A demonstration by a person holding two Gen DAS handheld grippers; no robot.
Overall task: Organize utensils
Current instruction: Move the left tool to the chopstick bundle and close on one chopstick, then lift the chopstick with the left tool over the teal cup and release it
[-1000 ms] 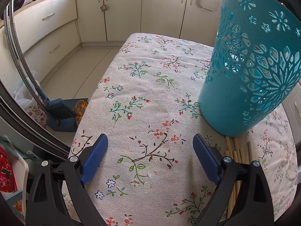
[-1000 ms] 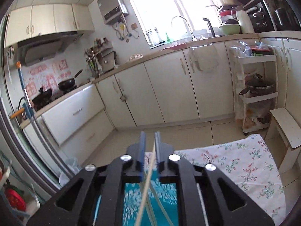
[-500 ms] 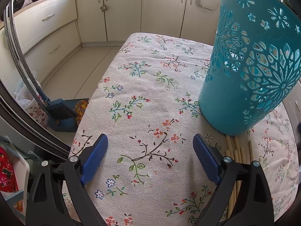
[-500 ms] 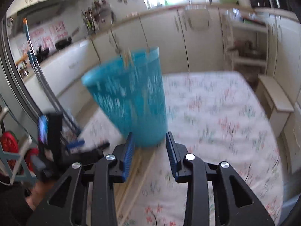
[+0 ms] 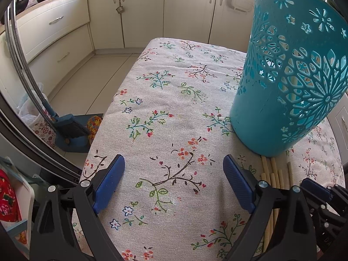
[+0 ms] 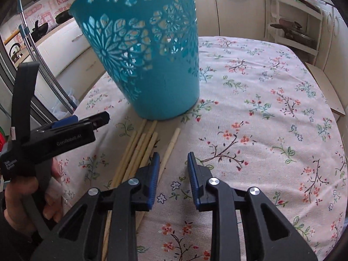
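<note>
Your right gripper (image 6: 171,165), jaws parted and empty, sits nearest the chopsticks (image 6: 141,150); they lie just to its left, pointing toward the teal basket (image 6: 150,50) mid-table; left gripper (image 5: 174,180) wide open, empty

Left wrist view – low over the floral tablecloth (image 5: 174,82), facing along the table toward the cabinets (image 5: 141,10), teal basket (image 5: 289,82) close at right. Right wrist view – slightly higher, from the other side, facing the same basket (image 6: 152,50). Both share basket, the chopsticks (image 6: 141,150) at its base, cloth.
</note>
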